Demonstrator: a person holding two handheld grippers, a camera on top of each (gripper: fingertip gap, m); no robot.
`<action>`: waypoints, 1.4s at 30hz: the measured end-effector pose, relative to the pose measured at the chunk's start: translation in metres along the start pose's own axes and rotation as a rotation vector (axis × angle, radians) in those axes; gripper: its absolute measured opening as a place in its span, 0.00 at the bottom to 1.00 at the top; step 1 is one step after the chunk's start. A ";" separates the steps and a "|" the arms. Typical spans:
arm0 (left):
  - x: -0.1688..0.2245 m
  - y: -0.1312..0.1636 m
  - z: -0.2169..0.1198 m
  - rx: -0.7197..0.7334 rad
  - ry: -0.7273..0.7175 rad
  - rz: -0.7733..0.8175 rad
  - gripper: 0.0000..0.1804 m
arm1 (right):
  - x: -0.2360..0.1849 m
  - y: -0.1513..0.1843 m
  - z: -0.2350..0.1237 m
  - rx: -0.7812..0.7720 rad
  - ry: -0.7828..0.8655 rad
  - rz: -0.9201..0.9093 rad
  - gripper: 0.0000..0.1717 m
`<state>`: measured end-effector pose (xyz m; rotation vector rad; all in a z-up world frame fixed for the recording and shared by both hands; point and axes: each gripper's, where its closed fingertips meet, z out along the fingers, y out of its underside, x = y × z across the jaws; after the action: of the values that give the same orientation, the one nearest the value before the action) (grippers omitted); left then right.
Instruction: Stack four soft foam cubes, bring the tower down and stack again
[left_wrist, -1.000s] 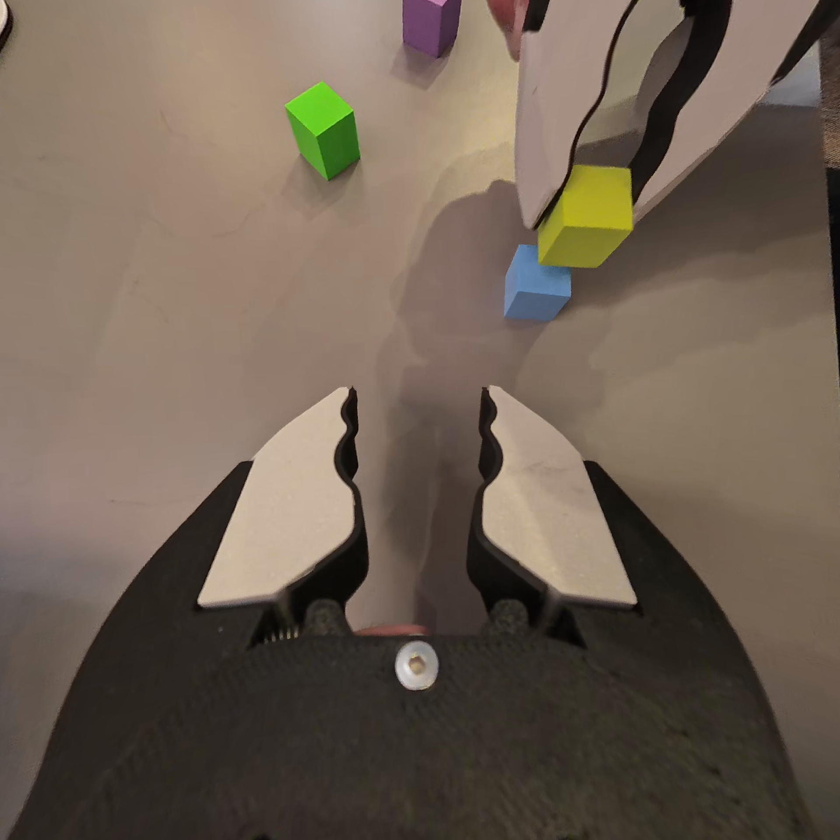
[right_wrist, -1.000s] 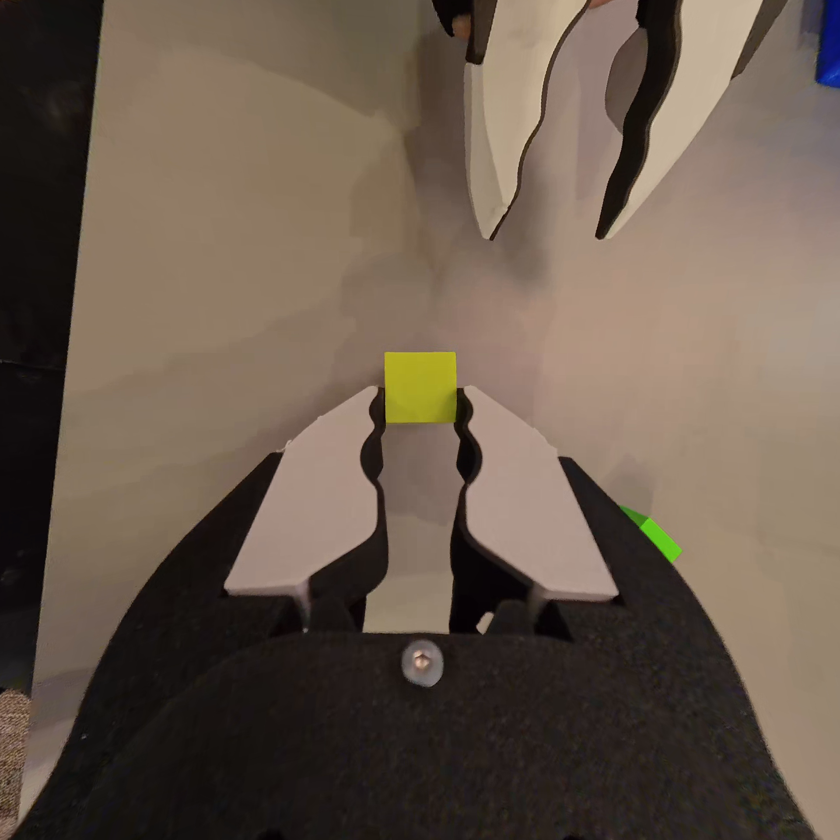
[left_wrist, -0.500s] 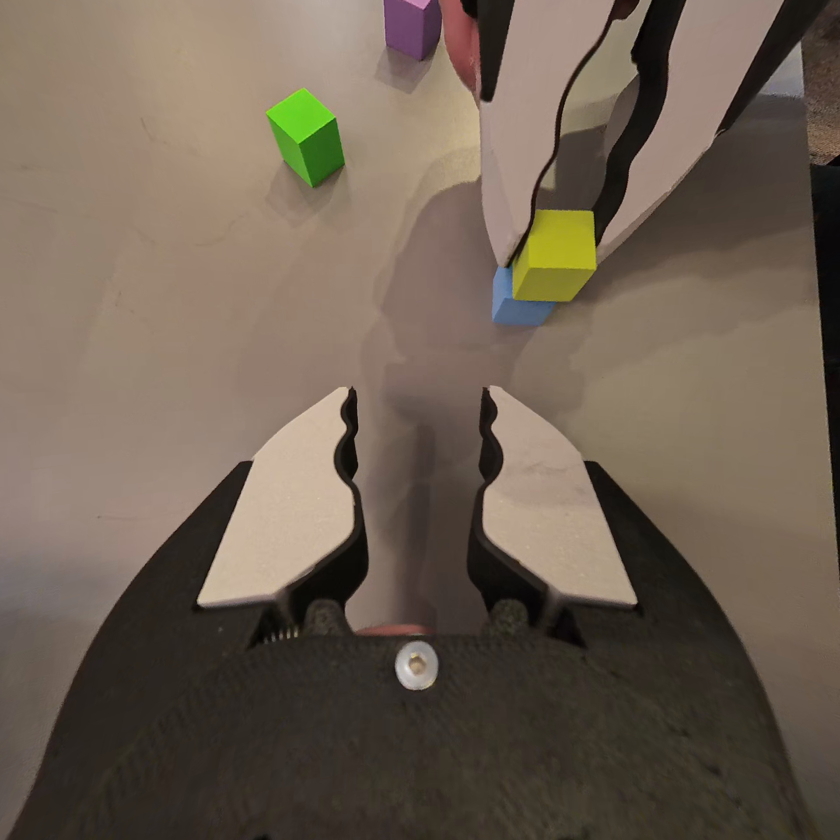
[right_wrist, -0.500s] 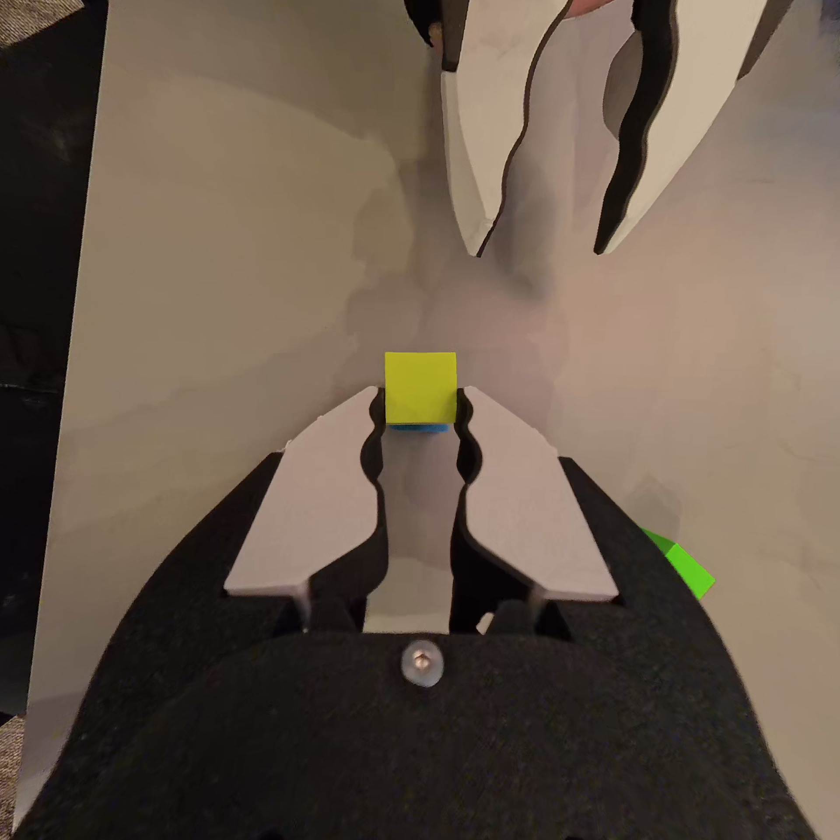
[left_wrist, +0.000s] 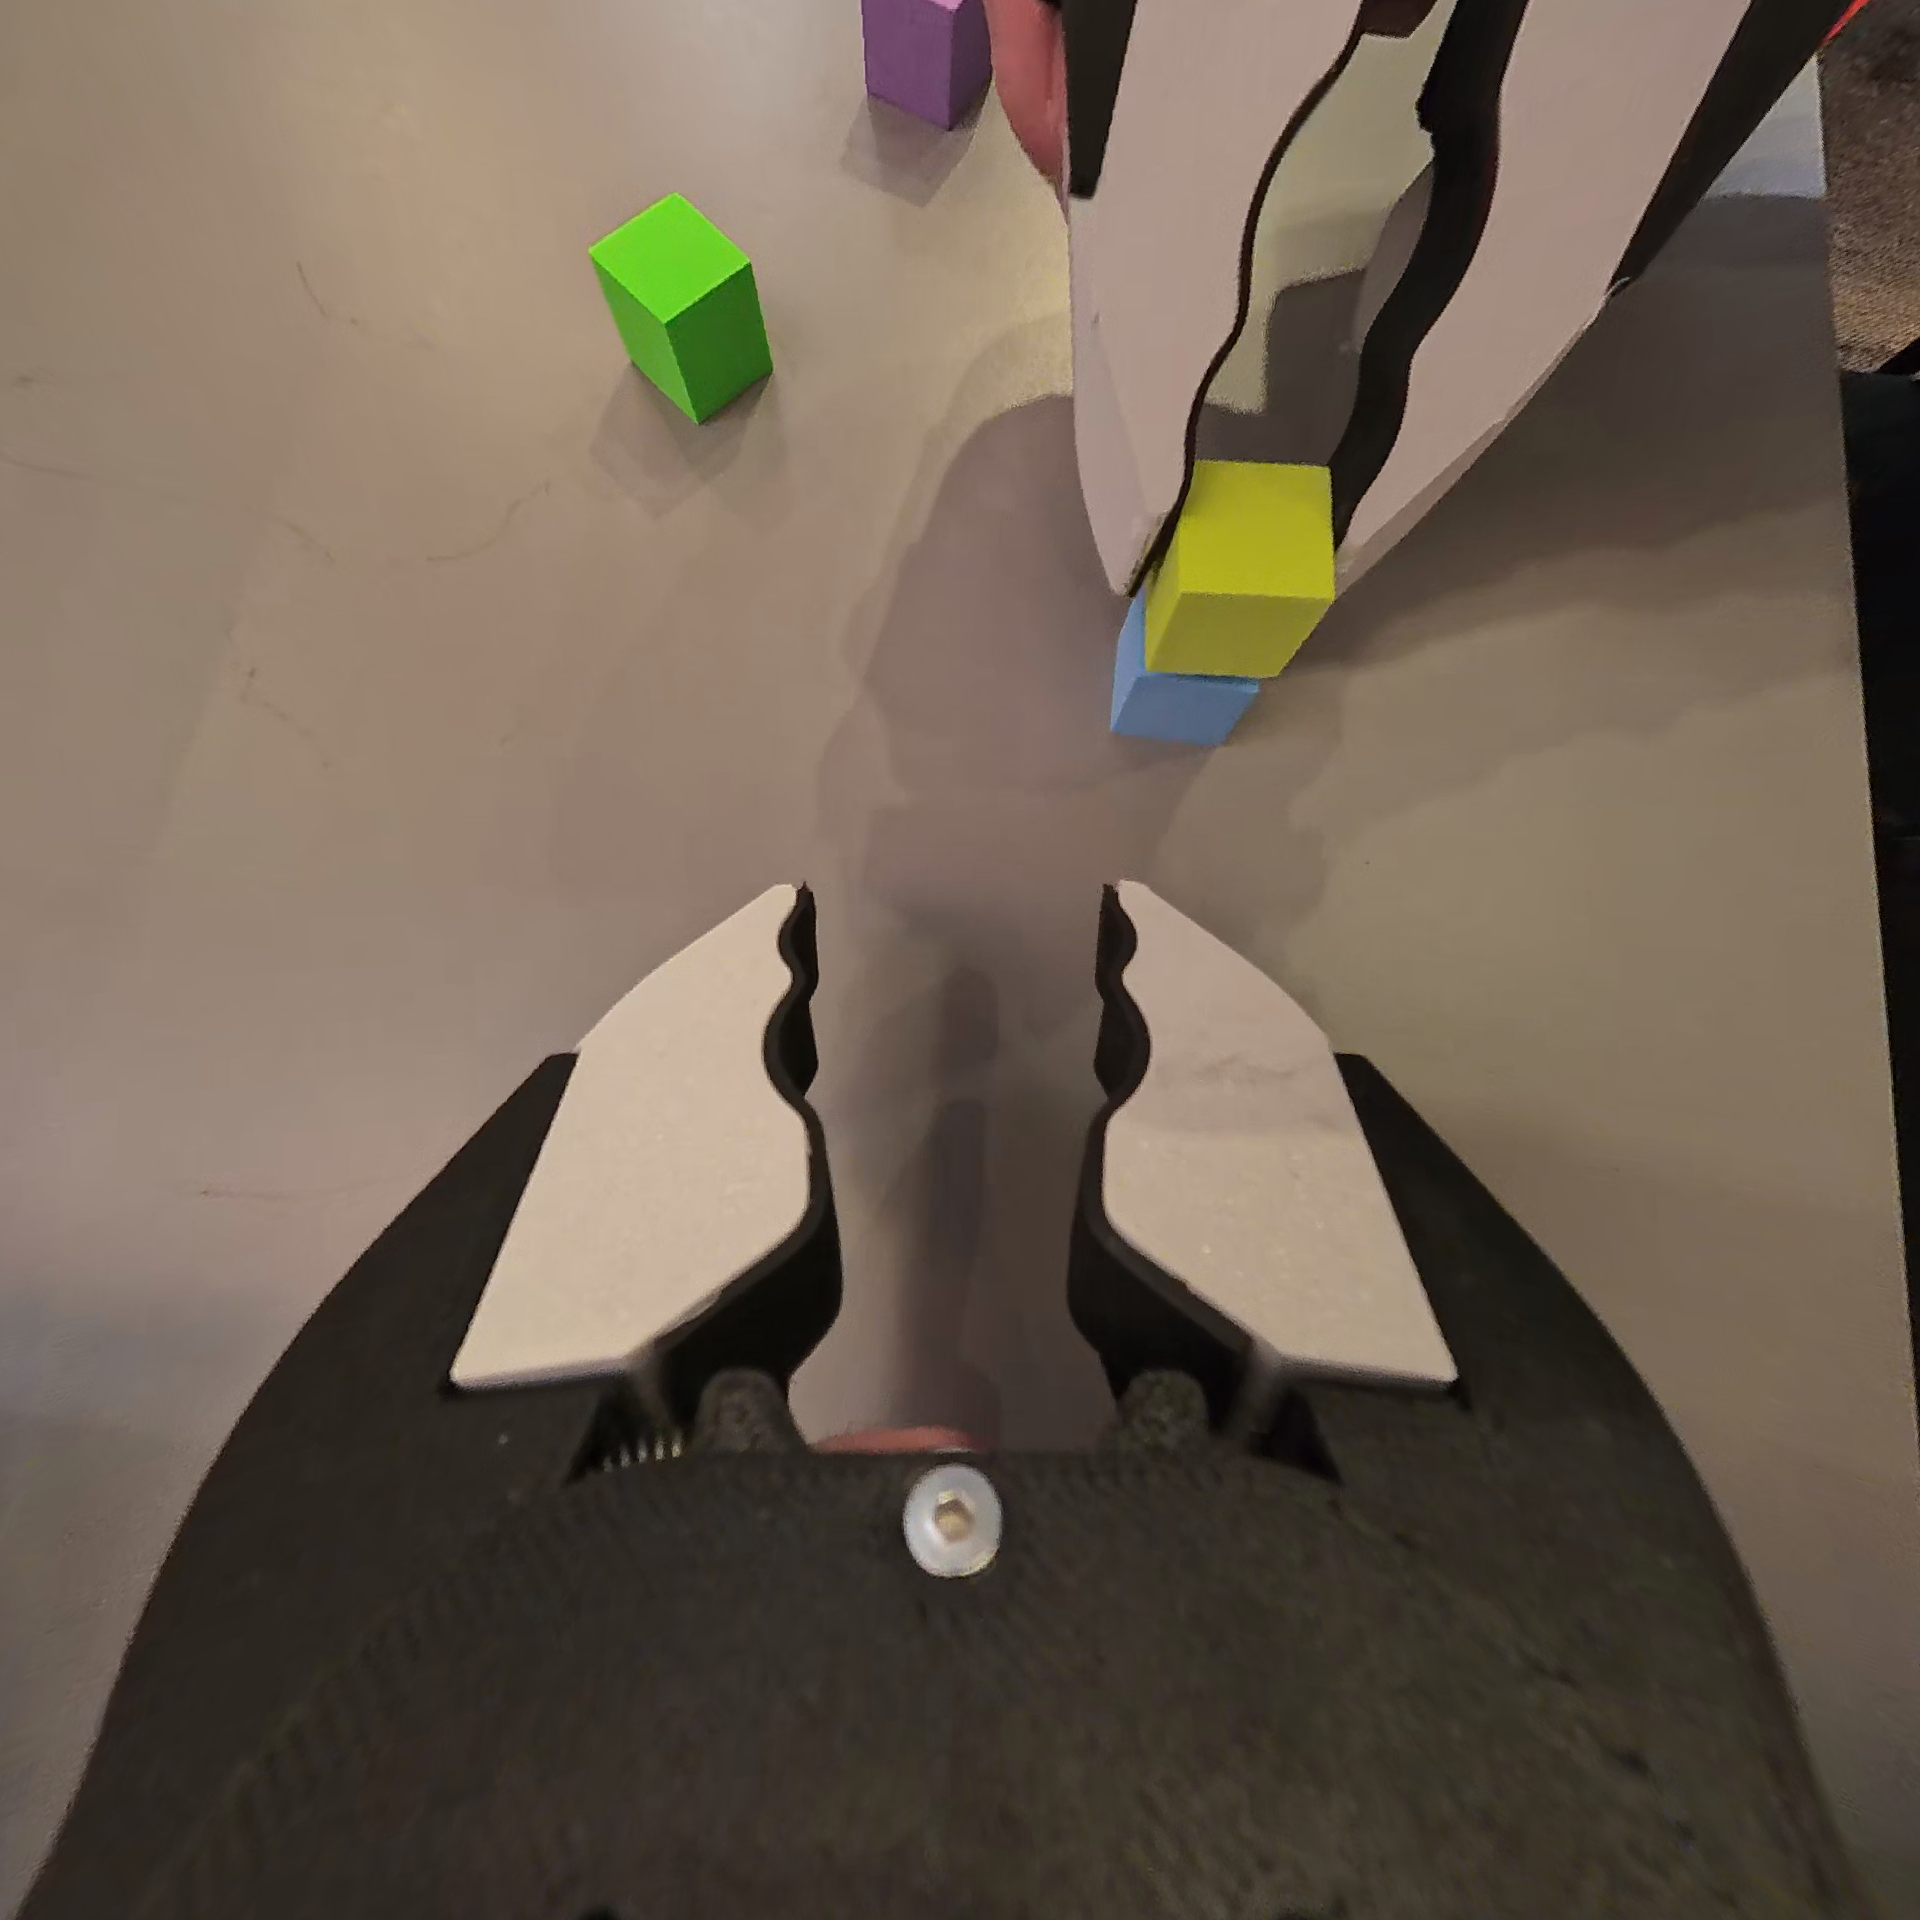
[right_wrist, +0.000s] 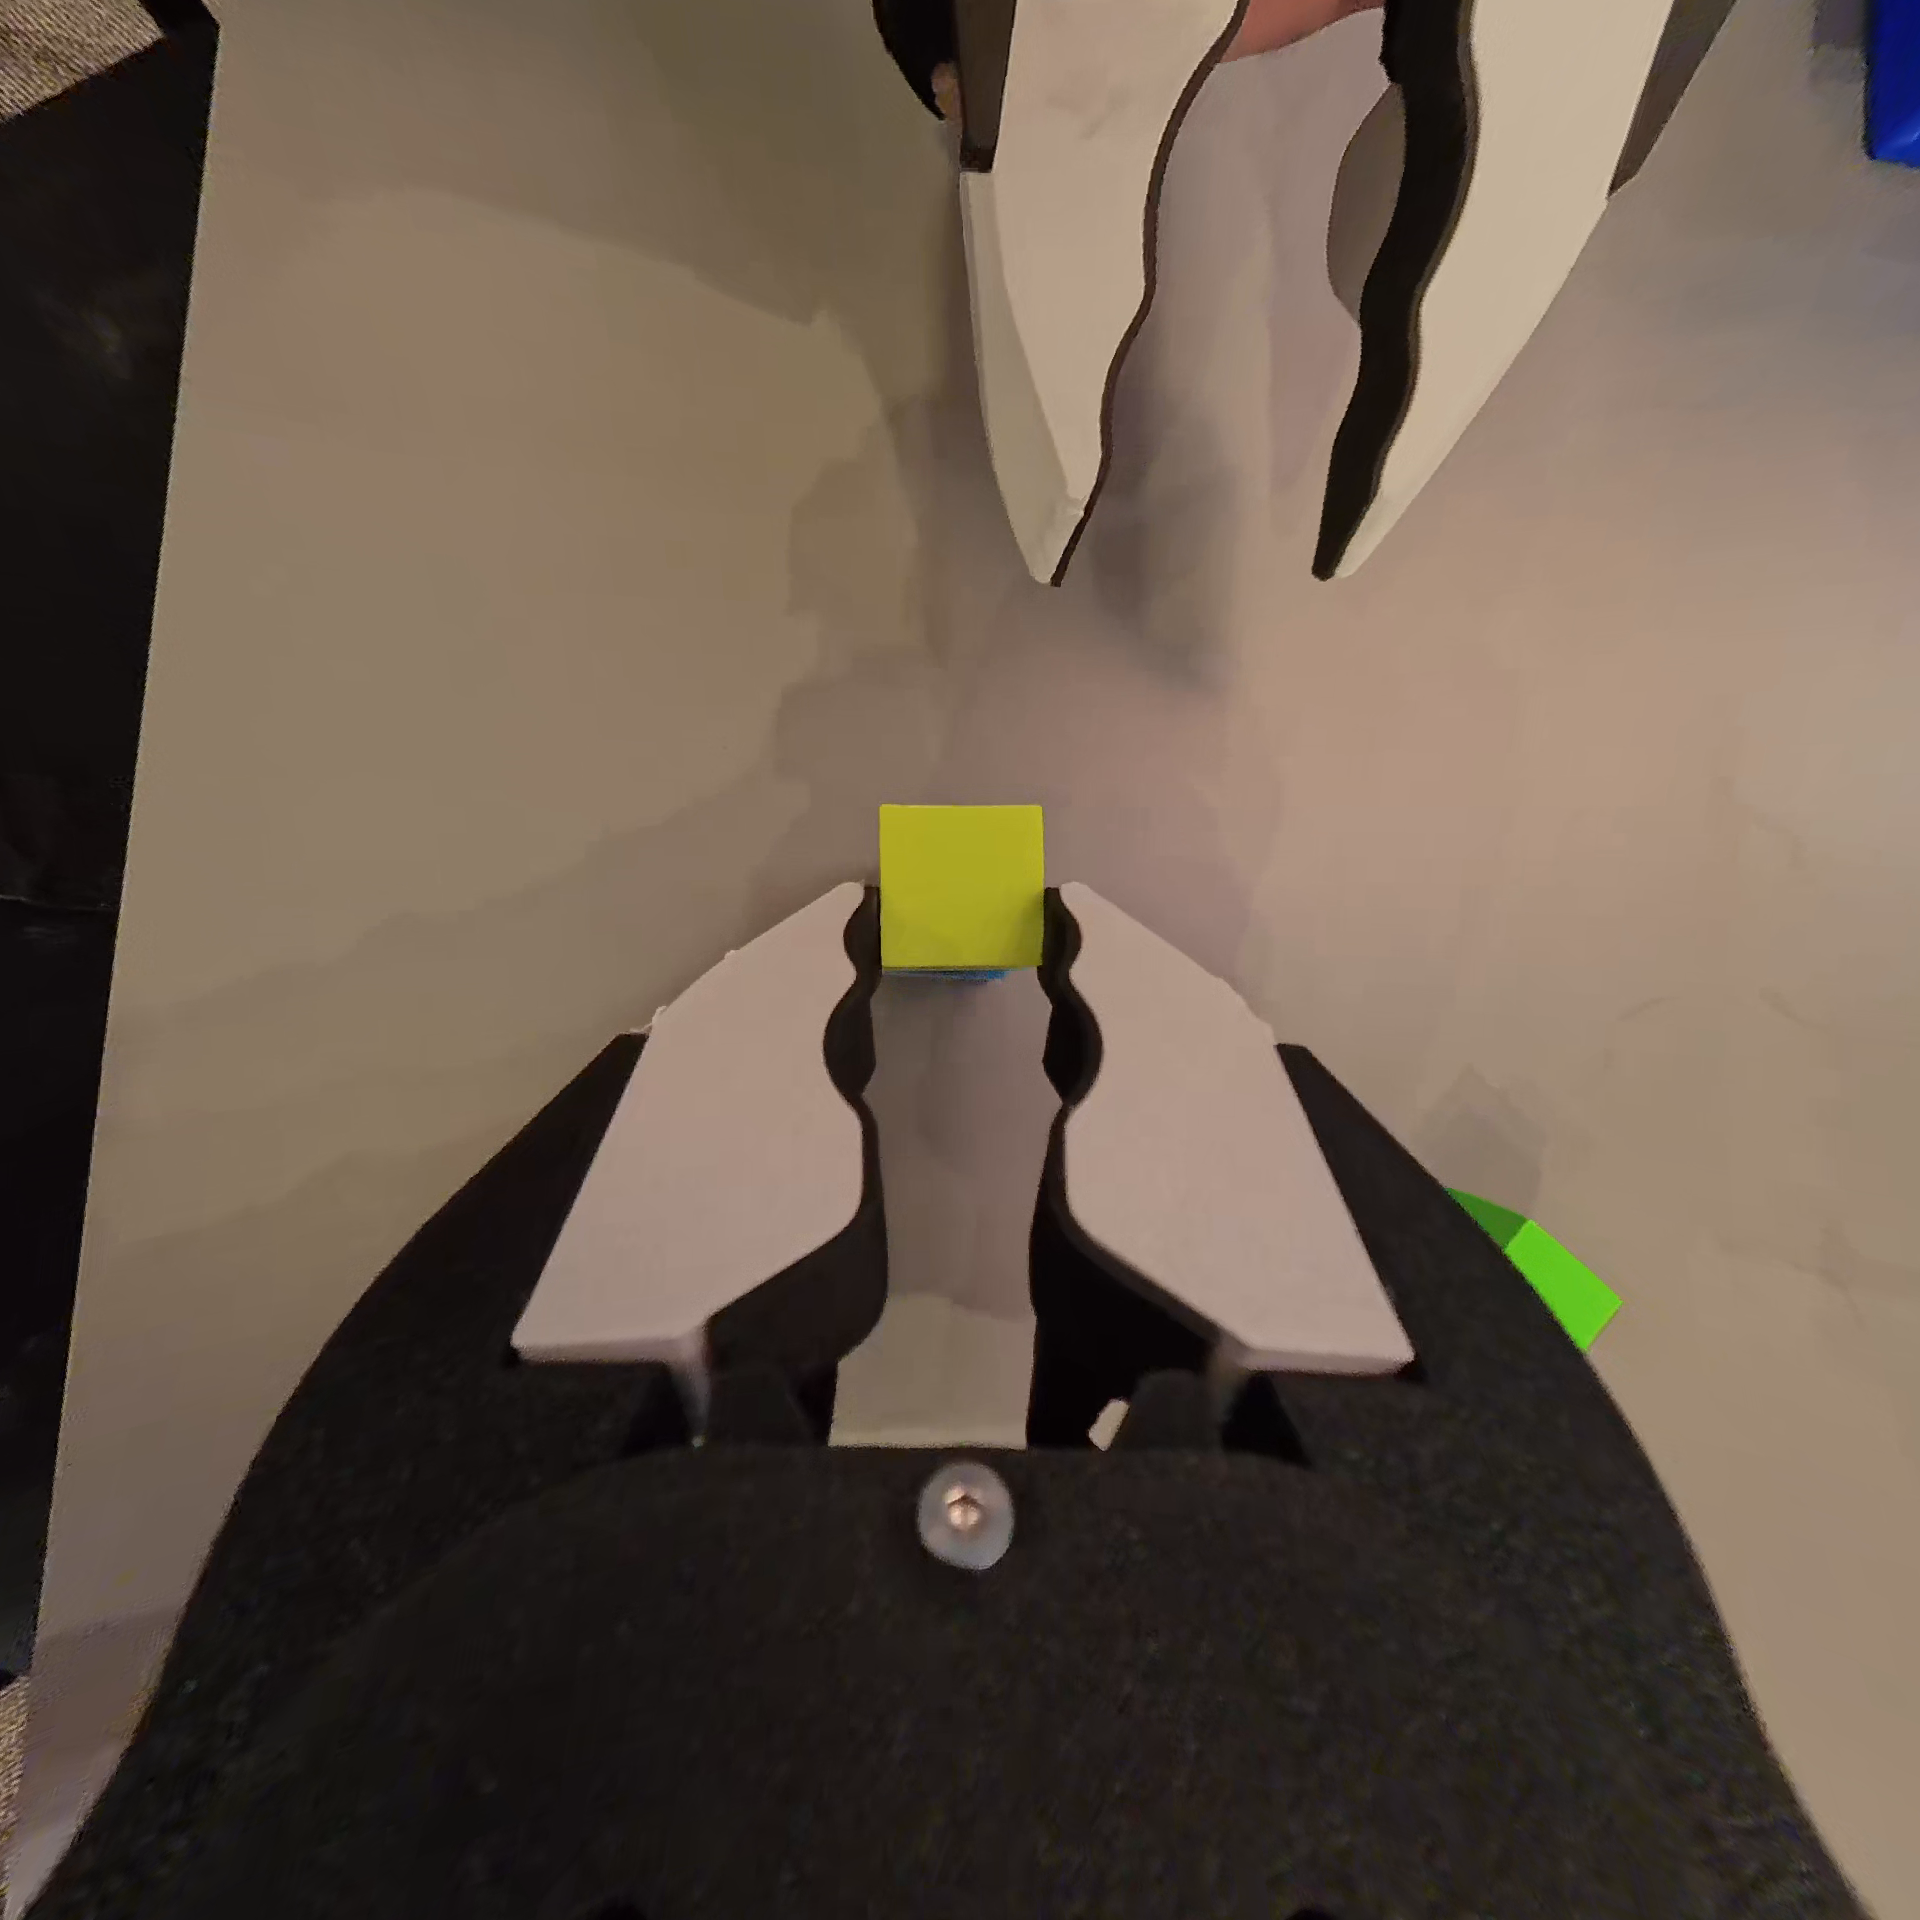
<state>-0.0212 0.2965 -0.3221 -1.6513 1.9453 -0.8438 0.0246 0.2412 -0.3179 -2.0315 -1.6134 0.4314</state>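
Note:
My right gripper (right_wrist: 959, 899) is shut on a yellow-green foam cube (right_wrist: 960, 886), its pads pressed on both sides. The cube sits down on a blue cube (right_wrist: 951, 975), only a sliver of which shows beneath it. In the left wrist view the right gripper (left_wrist: 1236, 530) comes in from the top right with the yellow-green cube (left_wrist: 1242, 571) on the blue cube (left_wrist: 1179, 701), a little offset. My left gripper (left_wrist: 954, 904) is open with nothing between its fingers, above the bare grey table (left_wrist: 416, 727). It also shows in the right wrist view (right_wrist: 1190, 571), beyond the cubes.
A bright green cube (left_wrist: 684, 307) stands at the upper left of the left wrist view and a purple cube (left_wrist: 925, 57) at the top edge. The green cube (right_wrist: 1548, 1283) peeks out right of my right gripper. The table's edge runs along the right (left_wrist: 1844, 727). Left tips to right tips: about 8 cm.
My right gripper has carried the yellow-green cube down and over the blue cube until it rests on it. Its grip has stayed the same. My left gripper has stayed open and nearly still.

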 end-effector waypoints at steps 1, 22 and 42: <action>0.000 0.000 0.000 -0.001 0.000 0.000 0.28 | 0.001 0.000 0.000 -0.004 0.006 -0.002 0.17; 0.003 0.002 0.005 -0.016 0.014 0.000 0.28 | 0.000 0.006 0.005 -0.055 0.077 0.034 0.20; -0.009 -0.081 0.013 -0.004 -0.040 0.216 0.29 | 0.004 0.079 -0.091 0.187 0.351 0.374 0.22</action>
<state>0.0466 0.2951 -0.2745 -1.4168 2.0532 -0.7174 0.1378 0.2145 -0.2880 -2.1220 -0.9555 0.3177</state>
